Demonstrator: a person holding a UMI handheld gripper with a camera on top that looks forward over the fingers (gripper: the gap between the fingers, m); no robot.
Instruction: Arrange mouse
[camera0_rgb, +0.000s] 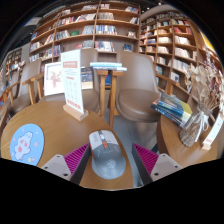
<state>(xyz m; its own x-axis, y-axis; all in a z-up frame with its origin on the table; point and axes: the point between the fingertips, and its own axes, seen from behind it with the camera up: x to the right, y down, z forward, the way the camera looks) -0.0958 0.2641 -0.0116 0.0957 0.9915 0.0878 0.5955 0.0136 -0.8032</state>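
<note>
The gripper (105, 160) is held low and level over a round wooden worktop (60, 125); bookshelves (95, 25) line the room behind, with a chair (135, 90), a standing sign (72, 85) and a round blue mat (25, 143) nearby; the fingers stand wide apart, and a grey mouse (103, 142) rests on the worktop between them, untouched on either side.

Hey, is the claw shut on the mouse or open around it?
Open. The mouse rests on the wooden table between the claw fingers, with a visible gap at each pink pad.
</note>
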